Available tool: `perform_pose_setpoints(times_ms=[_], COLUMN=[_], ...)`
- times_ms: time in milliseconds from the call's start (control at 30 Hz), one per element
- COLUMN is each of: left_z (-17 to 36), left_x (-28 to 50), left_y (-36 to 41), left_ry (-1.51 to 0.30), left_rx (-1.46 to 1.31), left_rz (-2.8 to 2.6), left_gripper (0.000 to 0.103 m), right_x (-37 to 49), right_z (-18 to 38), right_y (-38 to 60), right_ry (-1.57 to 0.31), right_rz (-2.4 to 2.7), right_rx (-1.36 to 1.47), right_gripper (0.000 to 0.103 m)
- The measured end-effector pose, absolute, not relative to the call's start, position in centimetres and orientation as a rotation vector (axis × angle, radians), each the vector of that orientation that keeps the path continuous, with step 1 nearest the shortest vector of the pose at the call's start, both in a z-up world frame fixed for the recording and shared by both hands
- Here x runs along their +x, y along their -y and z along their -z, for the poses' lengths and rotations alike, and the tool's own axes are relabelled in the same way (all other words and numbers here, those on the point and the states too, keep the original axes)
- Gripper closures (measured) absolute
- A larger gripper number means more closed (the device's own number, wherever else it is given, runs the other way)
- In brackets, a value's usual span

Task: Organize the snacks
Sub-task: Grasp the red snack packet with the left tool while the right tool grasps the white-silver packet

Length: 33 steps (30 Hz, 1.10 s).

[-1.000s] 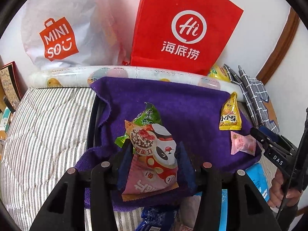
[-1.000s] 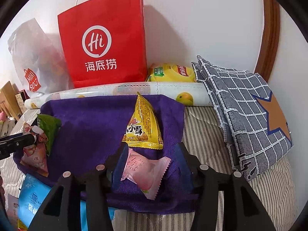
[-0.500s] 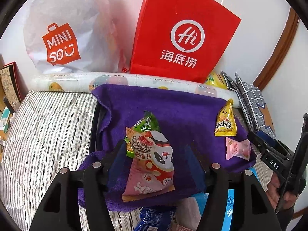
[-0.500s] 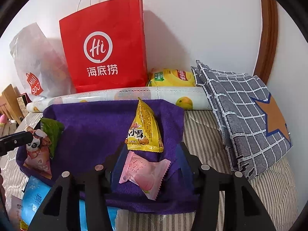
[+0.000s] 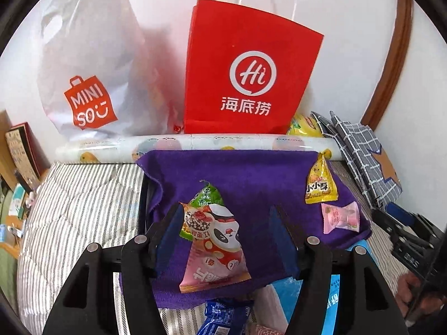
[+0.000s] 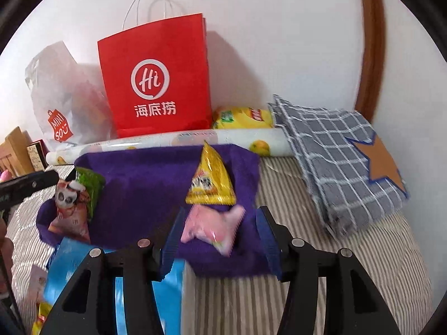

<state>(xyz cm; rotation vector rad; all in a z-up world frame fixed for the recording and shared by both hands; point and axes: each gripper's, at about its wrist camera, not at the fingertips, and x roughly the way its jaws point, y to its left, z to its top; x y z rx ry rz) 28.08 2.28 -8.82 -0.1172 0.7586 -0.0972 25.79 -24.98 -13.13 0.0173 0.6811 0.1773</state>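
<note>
My left hand-held gripper [image 5: 227, 234] is spread, pads clear of the panda snack packet [image 5: 213, 247] lying between them on the purple towel [image 5: 251, 173]. A green snack packet [image 5: 205, 198] pokes out from under the panda packet at its 12 o'clock edge.

My right hand-held gripper [image 6: 216, 233] is also spread; the pink peach candy packet [image 6: 212, 227] lies between its pads, apparently untouched (this view is motion-blurred, so contact is hard to judge). The yellow triangular snack packet [image 6: 211, 181] sits just at 12 o'clock of the pink one, both near the towel's 3 o'clock edge in the left wrist view.

The towel lies on a striped bed cover [image 6: 307, 279]. At 12 o'clock of the towel: a fruit-print roll [image 5: 223, 142], then a red Haidilao paper bag [image 5: 251, 69] and a white Miniso plastic bag [image 5: 89, 78] against the wall. A grey checked cloth [image 6: 335, 167] lies at 2 o'clock in the right wrist view. A light-blue package [image 6: 67, 268] sticks out from the towel's 7 o'clock corner.
</note>
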Motion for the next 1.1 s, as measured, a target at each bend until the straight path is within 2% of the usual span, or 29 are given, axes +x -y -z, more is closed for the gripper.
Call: perform_pose_setpoints(times_ms=[233,300,533,600,767,833,867,900,1067,1100], left_z=[8.6,8.6,7.8,8.1,8.7,8.8,9.0,9.1,11.3,11.9], left_x=[28.0,28.0,25.8,24.5,21.8,20.7,20.2,19.8,18.1,17.9], left_y=[-1.2,-0.9,-0.9,-1.6,-4.0,-5.1,-5.5,-5.9,-6.7,-6.6], left_ry=[-0.803,-0.821,-0.785,-0.787,-0.814,-0.816,-0.819,-0.825,-0.890,-0.909], left_rx=[-0.083,-0.091,-0.109,-0.125,-0.144,-0.140,-0.139,-0.136,-0.118,-0.124], left_rz=[0.127,0.139,0.197,0.205,0.195,0.172,0.164,0.157,0.152,0.161], left_gripper=[0.042,0.042,0.042,0.041,0.041,0.038,0.038,0.038,0.038,0.038], right_x=[20.3,18.9,16.5,15.7,15.5,15.8,15.7,15.6,15.3,15.2], right_z=[14.4,15.4,19.0,18.9,19.5,19.6,19.6,19.5,19.1,19.1], right_y=[25.7,25.5,23.3,22.4,20.0,20.1,20.3,20.3,20.6,20.7], right_ry=[-0.797,-0.844,-1.003,-0.952,-0.932,-0.930,-0.922,-0.908,-0.887,-0.883], right_rz=[-0.239,-0.272,-0.372,-0.368,-0.320,-0.294,-0.289,-0.297,-0.340,-0.343], right_rx=[0.084,0.116,0.148,0.093,-0.047,-0.026,-0.028,-0.024,-0.008,-0.003], right_gripper=[0.051,0.041,0.038,0.030,0.021,0.023,0.030,0.043,0.064,0.066])
